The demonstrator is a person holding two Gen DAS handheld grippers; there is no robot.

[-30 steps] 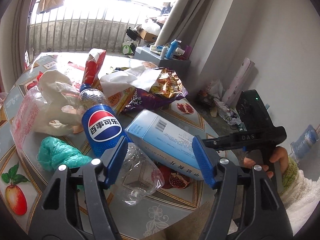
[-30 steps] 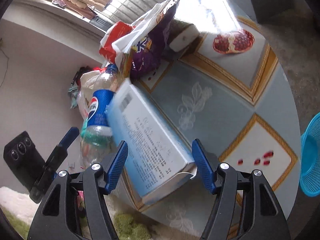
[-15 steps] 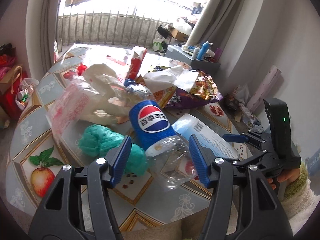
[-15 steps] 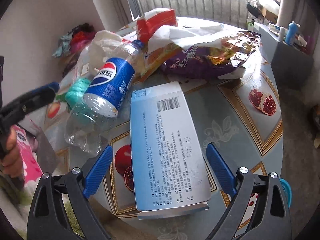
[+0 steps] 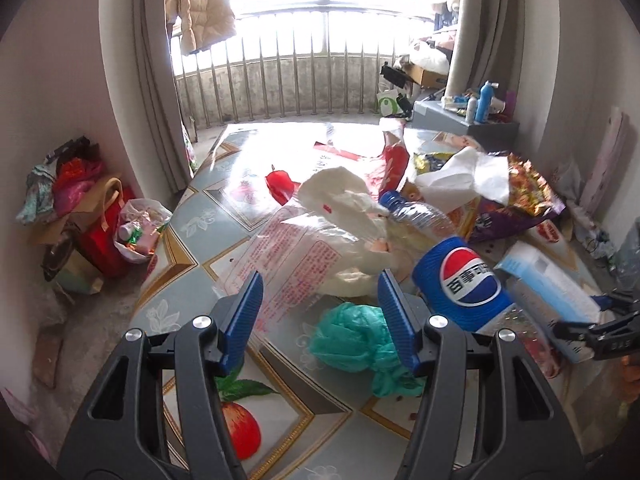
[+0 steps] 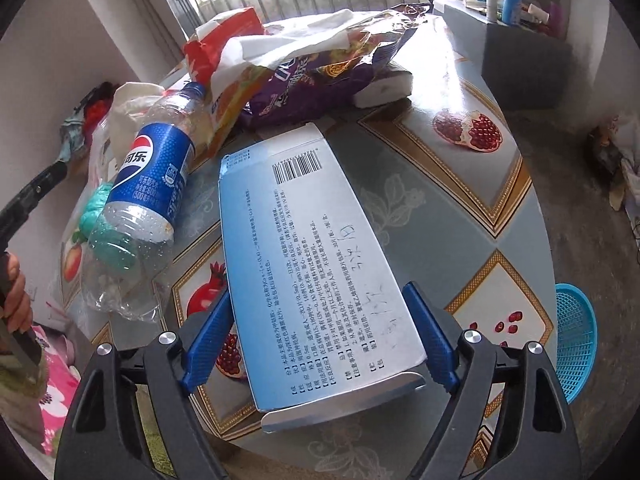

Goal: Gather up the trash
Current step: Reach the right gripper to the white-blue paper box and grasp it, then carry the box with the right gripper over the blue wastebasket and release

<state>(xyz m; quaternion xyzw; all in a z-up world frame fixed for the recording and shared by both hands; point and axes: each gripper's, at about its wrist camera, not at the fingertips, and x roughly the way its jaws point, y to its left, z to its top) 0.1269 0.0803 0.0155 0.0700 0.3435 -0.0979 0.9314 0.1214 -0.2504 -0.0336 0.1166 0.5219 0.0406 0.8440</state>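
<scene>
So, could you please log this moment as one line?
right gripper: closing around blue box | left gripper: open, empty | Pepsi bottle: on table

Bright daylight pours through a barred balcony railing framed by grey curtains, where a beige padded coat hangs. Pale walls; bags crowd the grey floor off the worktop's left edge.

Both my grippers tilted downward, nothing clamped

My left gripper angles down with its blue pads parted and nothing pressed between them. My right gripper points more steeply down, its jaws closing (pads not yet pressing on anything). My left hand wraps its black handle.
</scene>
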